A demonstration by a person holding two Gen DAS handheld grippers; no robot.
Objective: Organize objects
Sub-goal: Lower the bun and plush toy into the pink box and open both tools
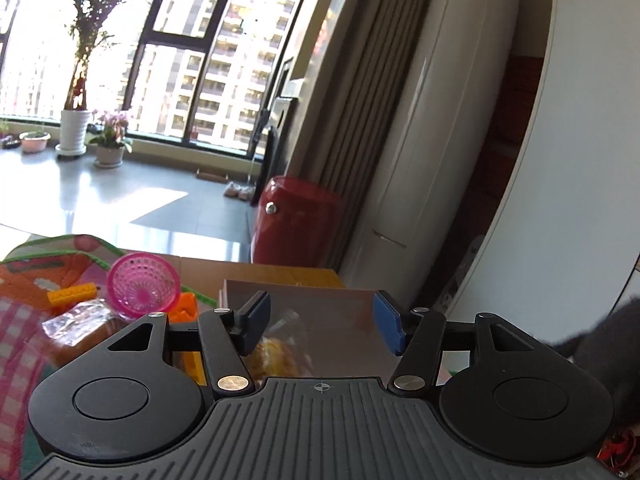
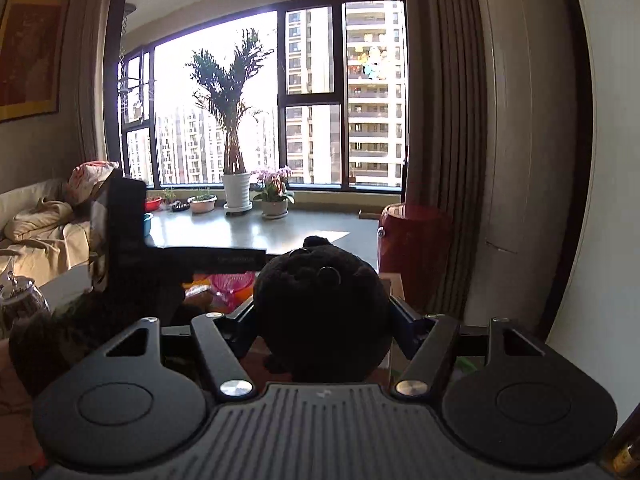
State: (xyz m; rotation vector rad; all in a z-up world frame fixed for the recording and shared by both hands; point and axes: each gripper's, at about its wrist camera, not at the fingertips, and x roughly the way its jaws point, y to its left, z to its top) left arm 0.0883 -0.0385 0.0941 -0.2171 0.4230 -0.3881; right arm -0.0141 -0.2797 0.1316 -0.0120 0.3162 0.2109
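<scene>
A pink mesh basket [image 1: 144, 285] is showing beside orange toy bricks [image 1: 72, 292] on a pink-and-white checked cloth [image 1: 16, 344] edged in green. The left gripper [image 1: 322, 322] is showing black arms and blue pads [image 1: 386, 322], with a yellow snack bag [image 1: 280, 354] between them. A dark red stool [image 1: 298, 220] is standing by grey-brown curtains [image 1: 352, 120]. The right gripper [image 2: 322, 328] is framing a black plush toy [image 2: 320, 304].

One pink basket [image 1: 144, 285], one black plush [image 2: 322, 308]
</scene>
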